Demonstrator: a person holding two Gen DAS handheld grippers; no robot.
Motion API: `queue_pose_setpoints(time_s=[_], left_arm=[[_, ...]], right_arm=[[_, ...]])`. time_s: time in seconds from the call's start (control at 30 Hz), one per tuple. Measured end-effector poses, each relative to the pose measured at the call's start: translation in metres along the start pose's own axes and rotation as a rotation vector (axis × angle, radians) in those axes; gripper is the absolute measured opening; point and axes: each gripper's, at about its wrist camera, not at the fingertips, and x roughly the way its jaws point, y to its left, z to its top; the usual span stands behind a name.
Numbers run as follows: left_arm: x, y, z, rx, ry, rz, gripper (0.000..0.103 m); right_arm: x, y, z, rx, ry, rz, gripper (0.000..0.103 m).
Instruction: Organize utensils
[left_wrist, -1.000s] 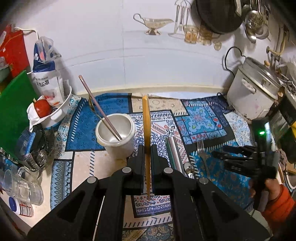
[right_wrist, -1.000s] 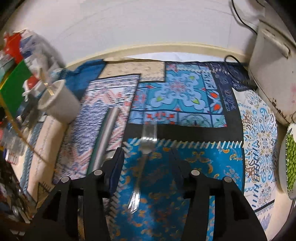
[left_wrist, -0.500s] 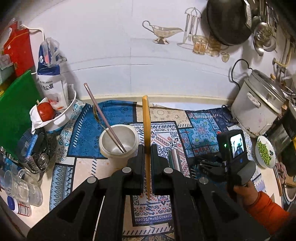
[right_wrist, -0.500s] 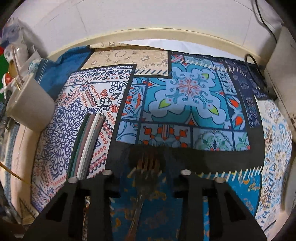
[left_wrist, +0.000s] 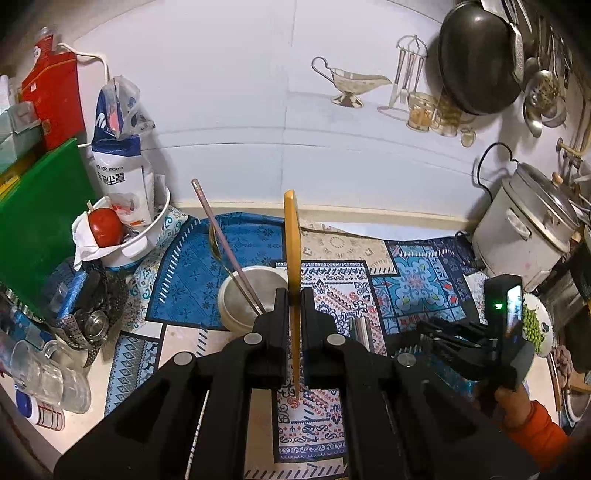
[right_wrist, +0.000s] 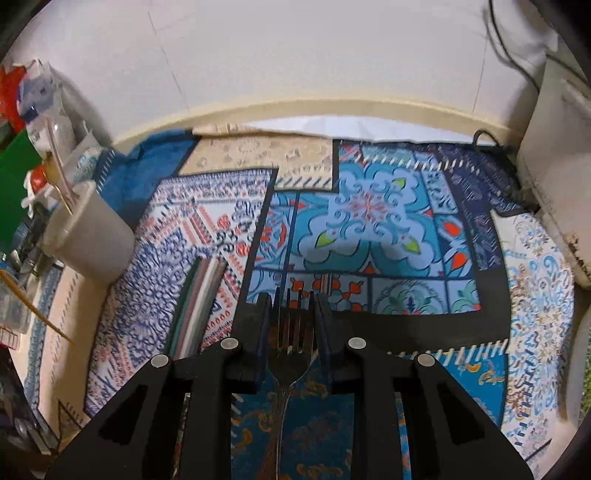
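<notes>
- My left gripper (left_wrist: 293, 325) is clamped on a yellow-handled utensil (left_wrist: 290, 236), held upright on edge
- My right gripper (right_wrist: 293, 317) has its jaws closed against the head of a fork (right_wrist: 293, 332) lying on the patterned cloth (right_wrist: 369, 206)
- Further off, the white cup (left_wrist: 243, 295) holds 2 long utensils (left_wrist: 229, 251)

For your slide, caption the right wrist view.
Right gripper clamps the silver metal fork by its head above the patterned blue cloth.
</notes>
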Motion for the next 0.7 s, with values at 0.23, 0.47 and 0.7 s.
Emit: queue_pose_setpoints(time_s=[0.23, 0.47, 0.7], left_arm=[[-0.005, 0.006, 0.008, -0.005, -0.025, 0.006, 0.004], [-0.014, 0.009, 0.013, -0.004, -0.05, 0.011, 0.004], [-0.021, 0.016, 0.018, -0.013, -0.071, 0.021, 0.004]], right_arm=[[-0.03, 0.009, 0.018, -0.022, -0.1, 0.007, 0.021], [-0.05, 0.025, 0.033, -0.062, -0.175, 0.003, 0.021], [-0.057, 0.038, 0.045, -0.098, -0.211, 0.012, 0.021]])
